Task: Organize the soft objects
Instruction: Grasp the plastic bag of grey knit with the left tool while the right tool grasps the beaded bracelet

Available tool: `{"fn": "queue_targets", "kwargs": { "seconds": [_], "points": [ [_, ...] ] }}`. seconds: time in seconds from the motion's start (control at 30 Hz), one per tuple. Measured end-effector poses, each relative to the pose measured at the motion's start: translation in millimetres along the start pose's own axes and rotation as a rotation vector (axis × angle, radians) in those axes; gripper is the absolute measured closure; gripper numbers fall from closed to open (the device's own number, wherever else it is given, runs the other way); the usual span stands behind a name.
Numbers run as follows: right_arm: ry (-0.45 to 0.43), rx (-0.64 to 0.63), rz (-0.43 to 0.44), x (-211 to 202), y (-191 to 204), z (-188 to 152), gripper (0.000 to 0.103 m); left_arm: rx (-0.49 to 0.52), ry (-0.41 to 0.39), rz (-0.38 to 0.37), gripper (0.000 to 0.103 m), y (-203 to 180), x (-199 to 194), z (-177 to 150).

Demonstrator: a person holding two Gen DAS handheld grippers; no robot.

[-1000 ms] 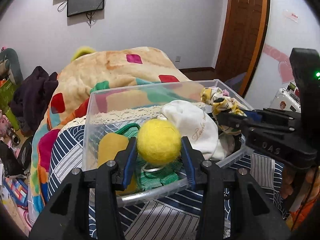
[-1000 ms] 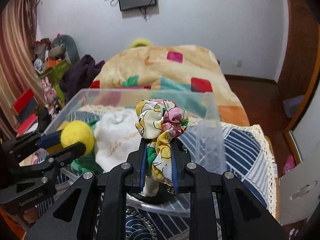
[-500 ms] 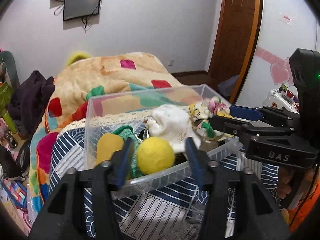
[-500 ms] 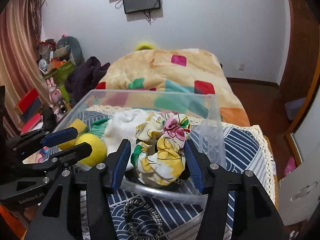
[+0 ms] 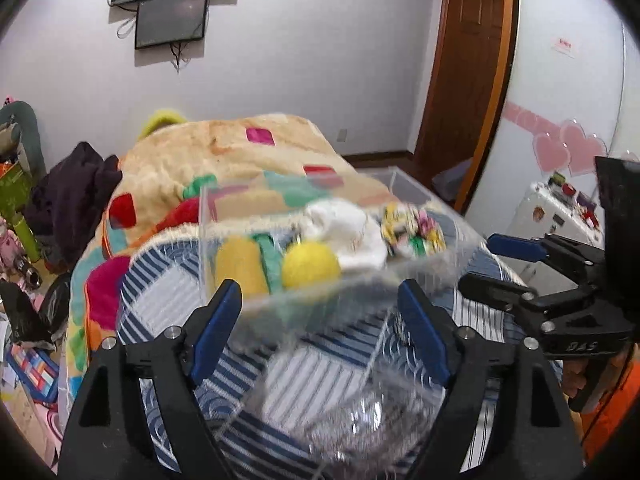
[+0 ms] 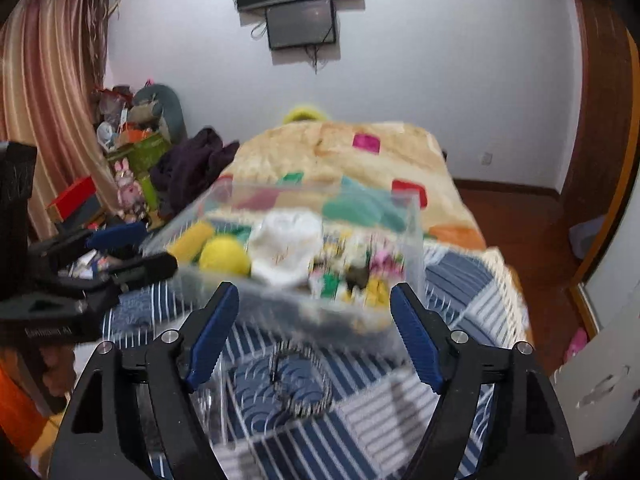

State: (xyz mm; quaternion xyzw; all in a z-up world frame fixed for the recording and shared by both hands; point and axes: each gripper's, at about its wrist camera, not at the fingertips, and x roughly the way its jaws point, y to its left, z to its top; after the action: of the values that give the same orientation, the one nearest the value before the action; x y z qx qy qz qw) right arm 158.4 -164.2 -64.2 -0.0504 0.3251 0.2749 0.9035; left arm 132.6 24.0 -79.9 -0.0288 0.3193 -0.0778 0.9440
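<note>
A: Both hand-held grippers are hanging wide open and empty over the bed, the left hand-held gripper (image 5: 320,326) at 6 o'clock of the clear bin (image 5: 224,216), the right hand-held gripper (image 6: 314,332) likewise.

B: And the soft objects?

A: They are lying inside the bin: yellow ball (image 5: 310,264), white cloth (image 5: 344,232), floral scrunchie (image 5: 412,230), yellow and green pieces at 9 o'clock.

B: What is remaining?

A: A dark ring-shaped item (image 6: 300,384) is lying on the striped cover outside the bin, seemingly waiting.

Wall-mounted screen (image 6: 301,28), wooden door (image 5: 466,60), striped curtain (image 6: 48,120), pink heart stickers (image 5: 568,152)
</note>
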Motion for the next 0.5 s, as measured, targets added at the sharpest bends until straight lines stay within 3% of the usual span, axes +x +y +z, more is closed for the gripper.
{"fn": "queue_targets", "kwargs": {
  "seconds": [0.3, 0.4, 0.5],
  "points": [
    [0.179, 0.013, 0.029, 44, -4, -45, 0.028, 0.032, 0.141, -0.016, 0.023, -18, 23, -54],
    [0.218, 0.002, 0.044, 56, -4, -48, 0.045, 0.027, 0.16, -0.033, 0.023, -22, 30, -66],
    [0.222, -0.03, 0.021, 61, 0, -50, 0.054, 0.007, 0.147, -0.046, 0.026, -22, 30, -69]
  ]
}}
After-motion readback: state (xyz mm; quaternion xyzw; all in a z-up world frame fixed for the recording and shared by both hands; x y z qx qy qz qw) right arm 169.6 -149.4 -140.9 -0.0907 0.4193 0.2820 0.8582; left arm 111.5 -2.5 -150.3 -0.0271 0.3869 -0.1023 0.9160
